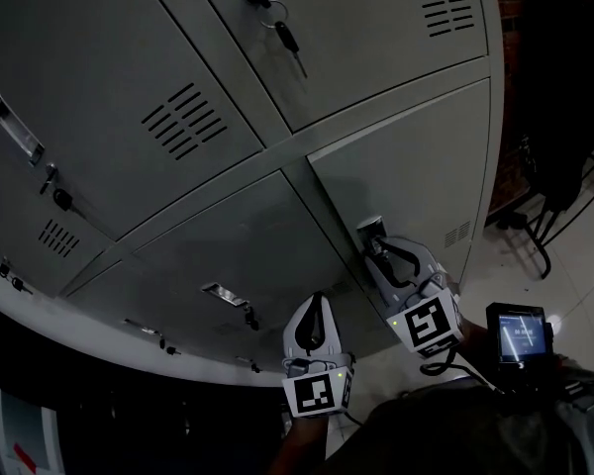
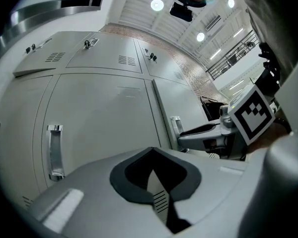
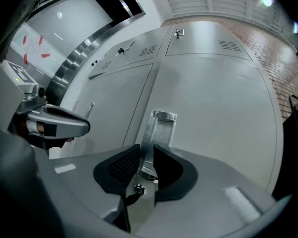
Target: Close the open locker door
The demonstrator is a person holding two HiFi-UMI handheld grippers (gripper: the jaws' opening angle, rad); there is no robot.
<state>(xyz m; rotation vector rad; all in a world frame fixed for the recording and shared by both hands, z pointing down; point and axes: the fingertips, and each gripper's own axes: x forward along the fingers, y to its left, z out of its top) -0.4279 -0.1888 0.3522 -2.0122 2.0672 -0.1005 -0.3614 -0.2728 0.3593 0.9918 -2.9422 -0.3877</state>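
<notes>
The grey locker door [image 1: 416, 176] at the lower right carries a metal recessed handle [image 1: 369, 228]. My right gripper [image 1: 374, 240] reaches up to that handle. In the right gripper view the handle [image 3: 159, 128] stands between the black pads [image 3: 120, 165], which close against its two sides; the right gripper [image 3: 148, 157] is shut on it. I cannot tell how far the door stands ajar. My left gripper [image 1: 312, 323] hangs lower left of it, shut and empty, pointing at the neighbouring door [image 2: 99, 118]. From the left gripper [image 2: 151, 170] view, the right gripper [image 2: 203, 133] shows at the handle [image 2: 176, 125].
Grey locker doors fill the wall, with vents and handles [image 1: 18, 127], [image 1: 223, 293]. A key [image 1: 287, 36] hangs from an upper door's lock. A dark chair-like stand [image 1: 554, 117] is at the right on a shiny floor. A small screen device [image 1: 518, 334] sits near my right hand.
</notes>
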